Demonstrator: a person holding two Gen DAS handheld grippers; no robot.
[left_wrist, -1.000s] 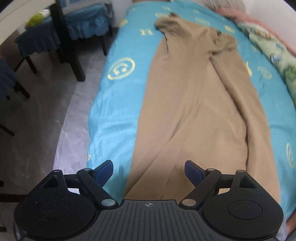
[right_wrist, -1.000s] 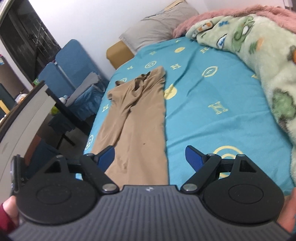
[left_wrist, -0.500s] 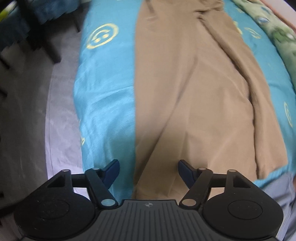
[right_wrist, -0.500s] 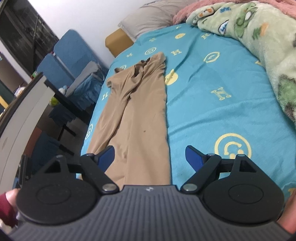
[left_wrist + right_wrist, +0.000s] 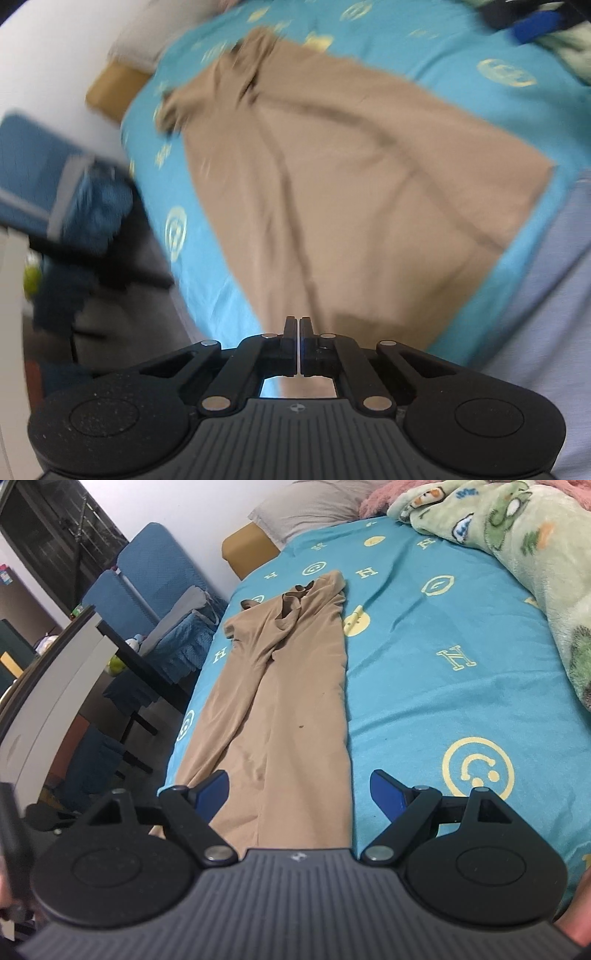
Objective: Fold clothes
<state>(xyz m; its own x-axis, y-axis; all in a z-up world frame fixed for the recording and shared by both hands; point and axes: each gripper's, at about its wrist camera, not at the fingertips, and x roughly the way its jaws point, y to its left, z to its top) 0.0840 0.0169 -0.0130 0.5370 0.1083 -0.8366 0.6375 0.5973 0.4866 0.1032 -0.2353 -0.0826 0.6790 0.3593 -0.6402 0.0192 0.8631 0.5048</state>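
A long tan garment (image 5: 288,686) lies stretched lengthwise on the blue bedsheet (image 5: 443,672), collar end far, hem end near. In the left wrist view the garment (image 5: 351,192) fills the middle, blurred. My left gripper (image 5: 298,323) is shut on the garment's near left hem corner. My right gripper (image 5: 299,790) is open, its fingers either side of the garment's near hem, just above it. It also shows at the top right of the left wrist view (image 5: 532,22).
A green patterned blanket (image 5: 535,554) lies along the right of the bed. A grey pillow (image 5: 310,506) is at the head. Blue chairs (image 5: 147,572) and a dark table (image 5: 140,657) stand left of the bed. The bed's near edge is below the hem.
My left gripper went from open to shut on the hem corner and swung its view sharply, now blurred. My right gripper came lower and nearer the hem, still open.
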